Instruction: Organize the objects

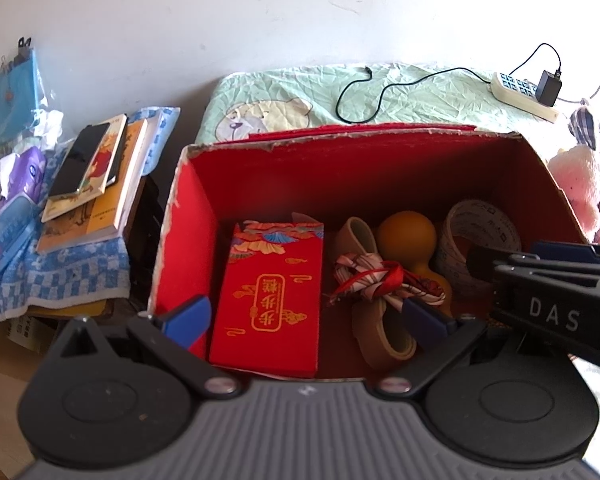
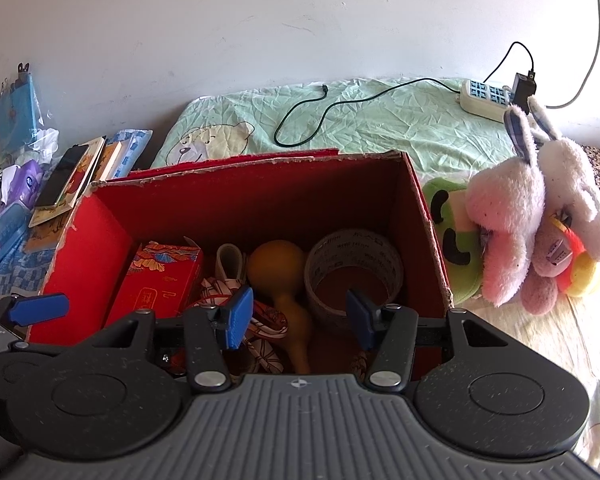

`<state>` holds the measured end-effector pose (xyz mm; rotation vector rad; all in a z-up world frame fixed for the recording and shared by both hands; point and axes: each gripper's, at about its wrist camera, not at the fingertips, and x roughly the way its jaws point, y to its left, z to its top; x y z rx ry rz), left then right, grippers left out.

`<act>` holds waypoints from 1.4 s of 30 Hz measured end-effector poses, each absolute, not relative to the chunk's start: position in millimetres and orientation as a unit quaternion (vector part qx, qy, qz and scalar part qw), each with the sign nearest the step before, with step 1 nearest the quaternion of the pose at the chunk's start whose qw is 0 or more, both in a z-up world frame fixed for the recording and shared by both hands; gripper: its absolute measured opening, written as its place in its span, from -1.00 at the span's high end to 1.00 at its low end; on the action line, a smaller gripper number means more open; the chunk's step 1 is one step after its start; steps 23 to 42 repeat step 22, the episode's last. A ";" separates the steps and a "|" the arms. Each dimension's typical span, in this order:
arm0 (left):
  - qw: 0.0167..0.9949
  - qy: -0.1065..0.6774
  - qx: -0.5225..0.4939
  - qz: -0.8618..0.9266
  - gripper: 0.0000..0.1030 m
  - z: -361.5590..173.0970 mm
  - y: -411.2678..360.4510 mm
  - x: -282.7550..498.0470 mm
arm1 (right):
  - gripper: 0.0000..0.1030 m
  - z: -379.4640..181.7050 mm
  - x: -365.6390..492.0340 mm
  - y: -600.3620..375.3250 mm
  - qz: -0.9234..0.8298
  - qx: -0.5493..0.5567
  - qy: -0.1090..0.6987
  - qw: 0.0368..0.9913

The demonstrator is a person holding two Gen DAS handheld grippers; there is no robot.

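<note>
An open red cardboard box (image 1: 188,216) (image 2: 428,216) fills the middle of both views. Inside lie a red printed packet (image 1: 270,292) (image 2: 160,280), a tan tape roll (image 1: 364,280), a patterned ribbon (image 1: 376,276) (image 2: 260,328), a brown gourd (image 1: 408,236) (image 2: 278,266) and a printed tape roll (image 1: 480,224) (image 2: 354,260). My left gripper (image 1: 306,320) hangs open above the box's near side, holding nothing. My right gripper (image 2: 300,314) is open over the gourd and printed roll, empty too; its body (image 1: 556,308) shows at the right of the left wrist view.
Left of the box, a phone (image 1: 80,160) (image 2: 60,176) lies on stacked books (image 1: 100,196) over a blue checked cloth, with toys and bags beyond. Plush toys (image 2: 540,216) (image 1: 584,184) lie right of the box. A power strip (image 1: 520,92) (image 2: 486,98) and cable rest on the green sheet behind.
</note>
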<state>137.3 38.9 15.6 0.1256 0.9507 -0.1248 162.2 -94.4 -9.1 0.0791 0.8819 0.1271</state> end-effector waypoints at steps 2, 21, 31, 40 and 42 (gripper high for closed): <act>0.885 0.459 0.058 -0.062 -0.97 15.0 38.8 137.8 | -0.07 -9.2 162.5 -94.5 0.060 0.037 0.426 0.902; 0.887 0.451 0.059 -0.078 -0.97 14.0 33.0 138.9 | -0.07 -10.7 164.5 -99.8 0.051 0.046 0.426 0.902; 0.887 0.451 0.061 -0.077 -0.97 14.4 31.7 138.5 | -0.07 -10.8 164.1 -100.3 0.051 0.047 0.425 0.902; 0.887 0.451 0.061 -0.077 -0.97 14.4 31.7 138.5 | -0.07 -10.8 164.1 -100.3 0.051 0.047 0.425 0.902; 0.887 0.451 0.061 -0.077 -0.97 14.4 31.7 138.5 | -0.07 -10.8 164.1 -100.3 0.051 0.047 0.425 0.902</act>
